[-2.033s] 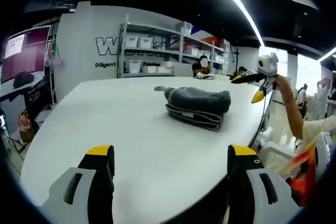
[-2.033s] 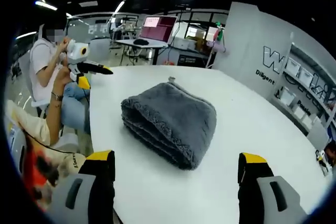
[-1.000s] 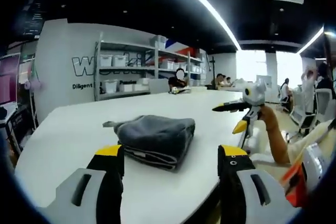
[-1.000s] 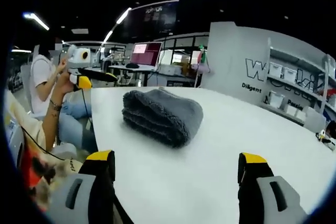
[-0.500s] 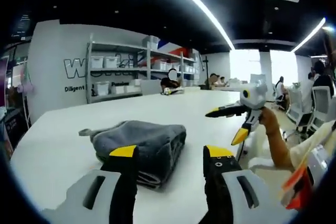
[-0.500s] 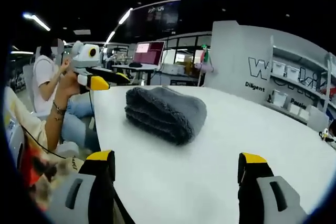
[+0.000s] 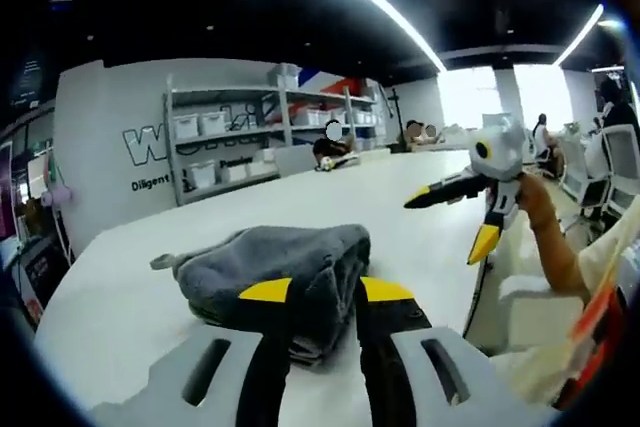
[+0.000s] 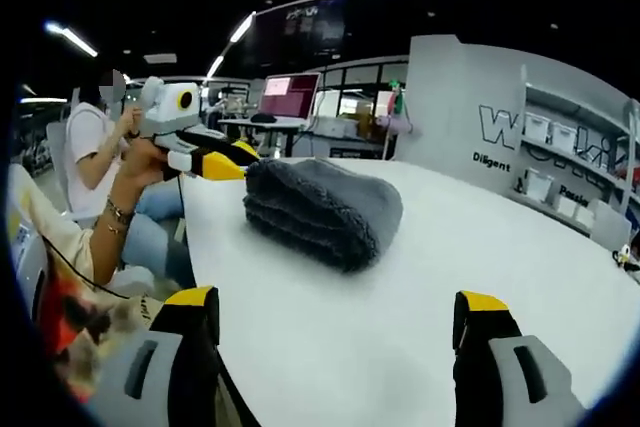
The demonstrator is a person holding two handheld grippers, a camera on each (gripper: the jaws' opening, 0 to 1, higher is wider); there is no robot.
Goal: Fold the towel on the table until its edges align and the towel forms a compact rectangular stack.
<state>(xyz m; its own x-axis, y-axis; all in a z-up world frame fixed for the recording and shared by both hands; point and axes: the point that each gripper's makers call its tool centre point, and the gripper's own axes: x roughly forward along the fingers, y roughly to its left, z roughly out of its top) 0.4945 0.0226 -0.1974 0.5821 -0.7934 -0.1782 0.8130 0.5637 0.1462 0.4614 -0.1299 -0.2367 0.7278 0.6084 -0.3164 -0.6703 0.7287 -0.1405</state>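
Observation:
A grey towel [image 7: 265, 262] lies folded in a thick stack on the white table [image 7: 110, 297]. My left gripper [image 7: 325, 293] has its jaws drawn close together, pinching the towel's near edge between the yellow tips. From the right gripper view, the left gripper [image 8: 232, 163] sits against the left end of the towel [image 8: 325, 205], held by a hand. My right gripper [image 8: 338, 305] stands open over bare table [image 8: 440, 277], a short way from the towel. It shows from the left gripper view as the right gripper [image 7: 452, 219], open and off the table's right edge.
Shelves with white bins [image 7: 225, 137] line the far wall. A seated person [image 8: 85, 152] is at the table's left edge, with a monitor [image 8: 290, 95] on a desk behind. The table edge [image 8: 200, 257] runs close to my right gripper.
My left gripper has moved up to the towel and its jaws have closed from wide open onto the towel's edge. The right gripper has stayed open and nearly still.

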